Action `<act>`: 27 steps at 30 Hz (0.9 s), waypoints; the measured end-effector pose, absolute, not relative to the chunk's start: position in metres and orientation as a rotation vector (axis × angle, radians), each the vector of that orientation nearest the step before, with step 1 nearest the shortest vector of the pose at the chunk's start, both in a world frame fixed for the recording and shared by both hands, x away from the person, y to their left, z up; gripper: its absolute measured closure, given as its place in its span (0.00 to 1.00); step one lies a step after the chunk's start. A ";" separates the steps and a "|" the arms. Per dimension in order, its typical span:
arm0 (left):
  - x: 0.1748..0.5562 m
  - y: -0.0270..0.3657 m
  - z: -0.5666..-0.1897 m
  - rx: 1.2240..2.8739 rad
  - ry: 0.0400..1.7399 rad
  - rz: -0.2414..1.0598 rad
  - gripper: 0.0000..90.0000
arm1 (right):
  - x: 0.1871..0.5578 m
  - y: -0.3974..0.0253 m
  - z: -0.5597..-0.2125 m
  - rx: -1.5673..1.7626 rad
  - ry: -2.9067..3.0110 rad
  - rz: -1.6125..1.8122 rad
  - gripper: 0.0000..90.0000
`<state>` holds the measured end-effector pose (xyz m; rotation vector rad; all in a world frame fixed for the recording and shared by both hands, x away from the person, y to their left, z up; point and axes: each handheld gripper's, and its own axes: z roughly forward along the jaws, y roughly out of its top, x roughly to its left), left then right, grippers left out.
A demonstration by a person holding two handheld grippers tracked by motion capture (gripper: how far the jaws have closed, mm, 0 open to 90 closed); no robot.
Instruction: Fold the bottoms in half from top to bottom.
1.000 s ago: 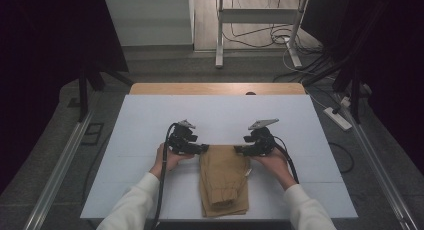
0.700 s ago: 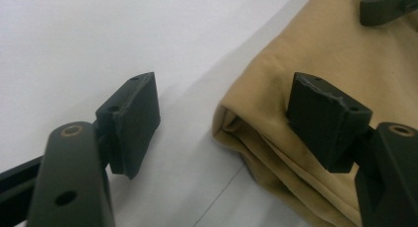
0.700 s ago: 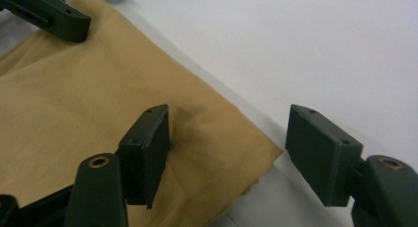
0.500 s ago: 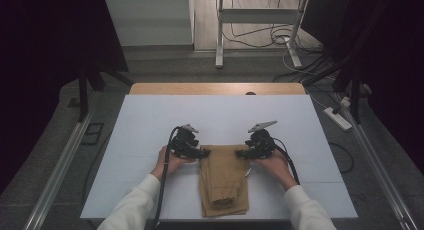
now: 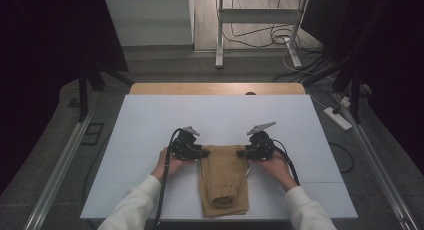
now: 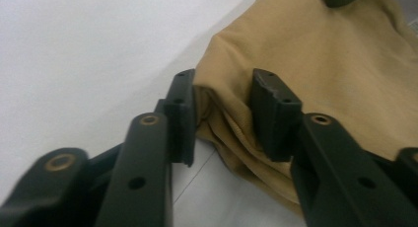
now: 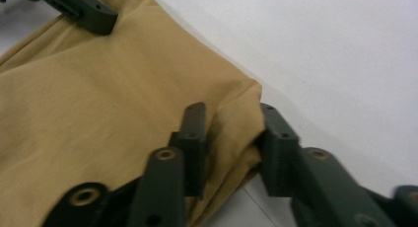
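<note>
Straddling tan garment [image 5: 223, 177] corners, seemingly unclamped.

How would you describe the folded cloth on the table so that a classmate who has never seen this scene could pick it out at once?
Start at the big white table, then look to its near edge, between the person's two hands. There lies the folded tan cloth, its far corners straddled by the left gripper and the right gripper. It is the one soft, tan thing beside hard black tools.

Both grippers moved nearer the person along the table. The left gripper [image 5: 203, 153] and right gripper [image 5: 241, 152] closed in on the far corners of the folded tan garment [image 5: 222, 180], jaws straddling the cloth.
</note>
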<state>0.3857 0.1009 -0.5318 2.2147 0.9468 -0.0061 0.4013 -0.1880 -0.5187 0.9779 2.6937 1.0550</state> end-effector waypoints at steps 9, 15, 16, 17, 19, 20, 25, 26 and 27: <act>0.384 0.101 -0.528 2.218 0.923 0.005 0.83 | 0.397 -0.183 -0.516 0.905 2.684 1.018 0.85; 0.384 0.101 -0.526 2.228 0.906 0.012 0.84 | 0.395 -0.182 -0.514 0.875 2.672 1.010 0.85; 0.384 0.101 -0.525 2.228 0.905 0.012 0.84 | 0.395 -0.182 -0.514 0.872 2.671 1.012 0.85; 0.384 0.101 -0.525 2.228 0.905 0.011 0.84 | 0.395 -0.182 -0.514 0.871 2.670 1.014 0.85; 0.384 0.101 -0.525 2.227 0.904 0.013 0.84 | 0.394 -0.182 -0.513 0.869 2.666 1.019 0.85; 0.384 0.101 -0.525 2.227 0.903 0.014 0.84 | 0.394 -0.182 -0.513 0.866 2.665 1.021 0.85; 0.384 0.102 -0.523 2.227 0.899 0.024 0.84 | 0.394 -0.182 -0.511 0.859 2.660 1.021 0.85; 0.384 0.102 -0.522 2.225 0.901 0.025 0.84 | 0.394 -0.182 -0.511 0.858 2.657 1.020 0.85; 0.384 0.102 -0.522 2.221 0.903 0.029 0.84 | 0.394 -0.182 -0.511 0.855 2.655 1.023 0.85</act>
